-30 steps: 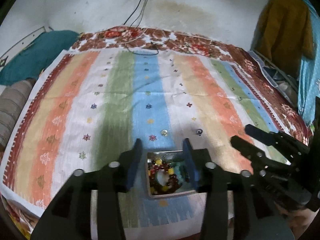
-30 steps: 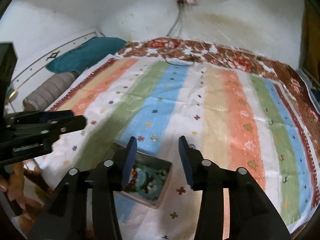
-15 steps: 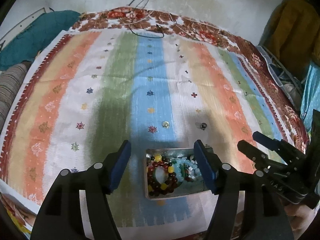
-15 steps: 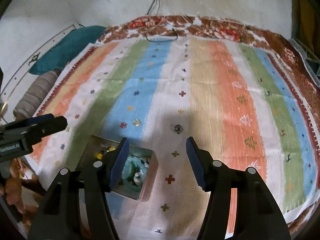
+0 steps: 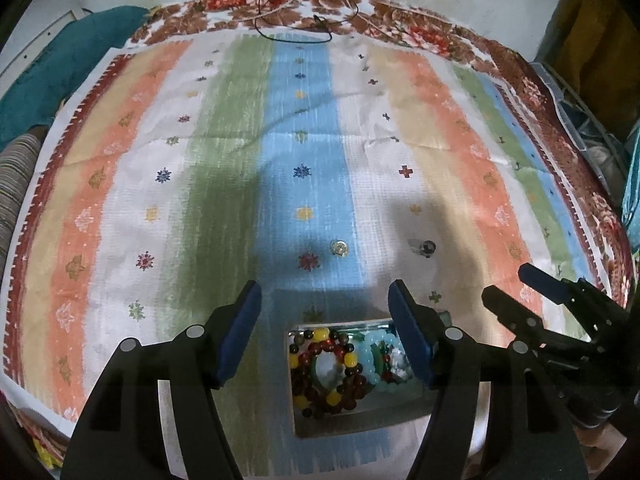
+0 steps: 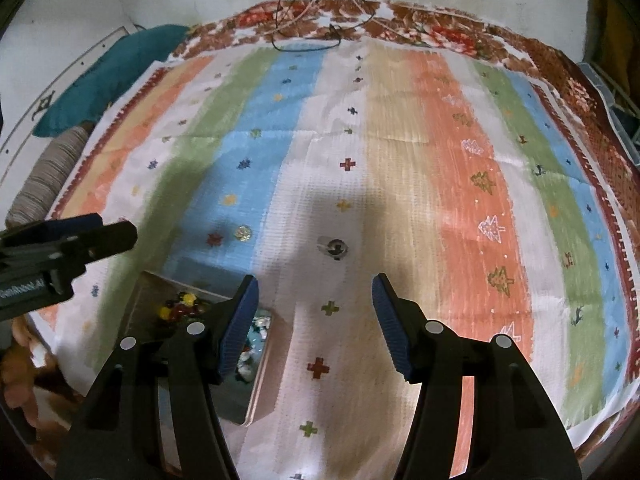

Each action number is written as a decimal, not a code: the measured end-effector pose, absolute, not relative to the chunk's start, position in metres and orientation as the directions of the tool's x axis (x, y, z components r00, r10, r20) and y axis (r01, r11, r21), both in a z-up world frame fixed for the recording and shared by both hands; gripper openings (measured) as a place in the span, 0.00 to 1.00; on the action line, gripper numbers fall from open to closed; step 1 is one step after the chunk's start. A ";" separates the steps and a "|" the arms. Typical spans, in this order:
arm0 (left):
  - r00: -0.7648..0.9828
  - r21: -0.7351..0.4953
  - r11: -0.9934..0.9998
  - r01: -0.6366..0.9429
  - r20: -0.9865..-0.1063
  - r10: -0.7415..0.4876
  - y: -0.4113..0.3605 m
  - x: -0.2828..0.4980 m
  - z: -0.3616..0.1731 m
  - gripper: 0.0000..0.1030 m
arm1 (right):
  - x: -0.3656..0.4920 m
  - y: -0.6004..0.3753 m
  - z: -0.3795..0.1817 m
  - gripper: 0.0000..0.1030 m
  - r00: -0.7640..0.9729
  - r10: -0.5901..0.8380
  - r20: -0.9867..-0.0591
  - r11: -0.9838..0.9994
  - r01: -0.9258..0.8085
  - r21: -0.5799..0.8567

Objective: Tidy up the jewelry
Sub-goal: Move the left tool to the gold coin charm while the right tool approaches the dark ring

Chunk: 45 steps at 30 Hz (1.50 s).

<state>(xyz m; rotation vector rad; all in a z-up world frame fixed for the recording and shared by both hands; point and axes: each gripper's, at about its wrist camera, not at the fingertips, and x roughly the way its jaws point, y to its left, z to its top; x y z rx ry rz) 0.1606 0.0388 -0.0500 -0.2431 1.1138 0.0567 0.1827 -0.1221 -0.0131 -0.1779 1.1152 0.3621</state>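
Observation:
A small metal tin (image 5: 360, 420) sits at the near edge of the striped cloth. It holds a dark red and yellow bead bracelet (image 5: 326, 368) and a pale blue bead bracelet (image 5: 380, 356). The tin also shows in the right wrist view (image 6: 160, 292). Two small pieces lie on the cloth beyond it: a shiny gold-green round piece (image 5: 339, 247) (image 6: 243, 233) and a dark ring-like piece (image 5: 427, 247) (image 6: 336, 246). My left gripper (image 5: 325, 302) is open and empty above the tin. My right gripper (image 6: 315, 294) is open and empty, short of the dark piece.
The striped cloth (image 5: 240, 160) covers a bed with a floral border (image 5: 400, 28). A teal pillow (image 5: 52, 80) and a striped bolster (image 5: 16, 184) lie at the left. Black cables (image 5: 296, 28) trail at the far edge. Hanging clothes (image 5: 592, 40) are at the right.
Both grippers have opened wider and tilted down toward the cloth. The right gripper has shifted right, from over the tin toward the dark piece.

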 end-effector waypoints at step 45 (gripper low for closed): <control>0.265 -0.124 0.981 -0.151 -0.961 -0.080 0.036 0.240 -0.125 0.61 | 0.248 -0.106 -0.079 0.54 0.271 0.055 -0.961 0.932 -0.359 -0.048</control>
